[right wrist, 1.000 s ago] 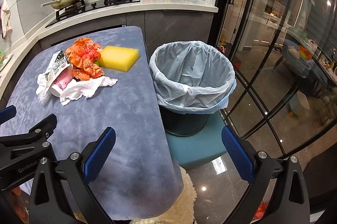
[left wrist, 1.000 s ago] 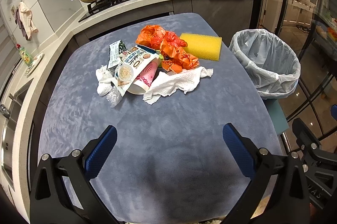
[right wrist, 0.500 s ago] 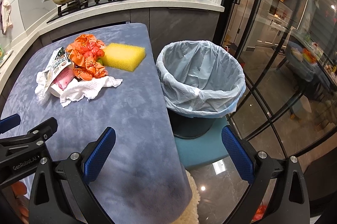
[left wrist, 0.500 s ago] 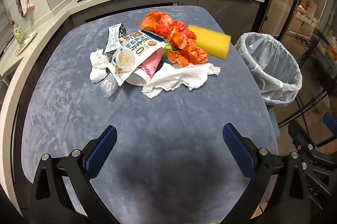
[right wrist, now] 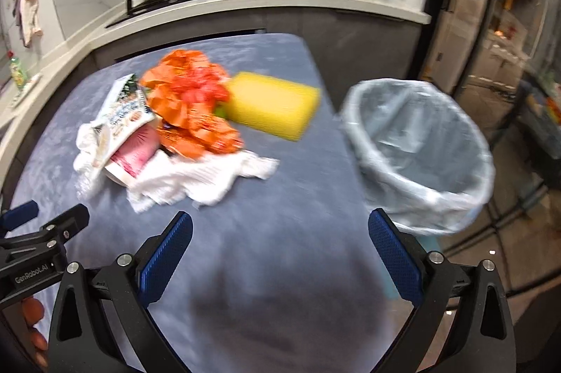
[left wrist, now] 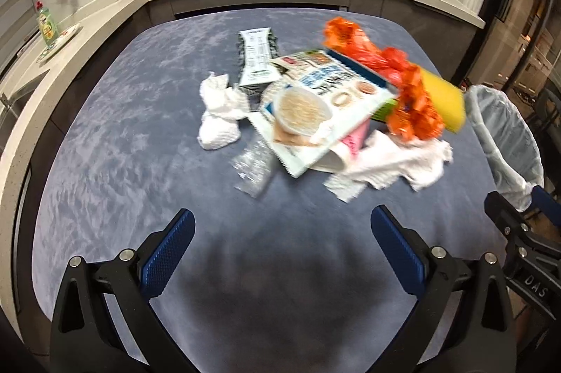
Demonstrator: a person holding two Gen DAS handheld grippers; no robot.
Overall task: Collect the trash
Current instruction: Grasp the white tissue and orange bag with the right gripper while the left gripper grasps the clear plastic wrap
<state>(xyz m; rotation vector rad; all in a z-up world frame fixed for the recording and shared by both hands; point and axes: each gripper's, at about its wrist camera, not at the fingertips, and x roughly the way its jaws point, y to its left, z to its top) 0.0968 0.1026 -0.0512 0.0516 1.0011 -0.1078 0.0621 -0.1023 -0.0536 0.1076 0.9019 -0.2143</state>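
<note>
**Both grippers wide open, closer to the trash pile**

The left gripper [left wrist: 282, 238] hangs over the near part of the table [left wrist: 115, 141] with its blue-padded fingers spread wide and nothing between them. The right gripper [right wrist: 280, 238] is just as wide and empty, near the table's right edge.

Compared with half a second ago, both cameras have moved forward — the heap of trash fills more of each view and is blurred by motion. In the left view, the stove and pans have slid toward the top edge of the picture.

The trash lies in the middle of the table: a food packet [left wrist: 324, 99] on top of a pink cup [right wrist: 135, 150], a crumpled tissue [left wrist: 219, 113] to its left, a clear wrapper [left wrist: 254, 167] at the near side, and a spread paper towel [right wrist: 196, 178] in front. Behind these sits an orange plastic bag [right wrist: 191, 99], and just beside it, toward the table's right edge, a yellow sponge [right wrist: 271, 104]. A flattened carton [left wrist: 257, 57] lies at the far side of the heap.

The lined bin [right wrist: 417, 155] stands off the table's right edge — well apart from the pile.
</note>
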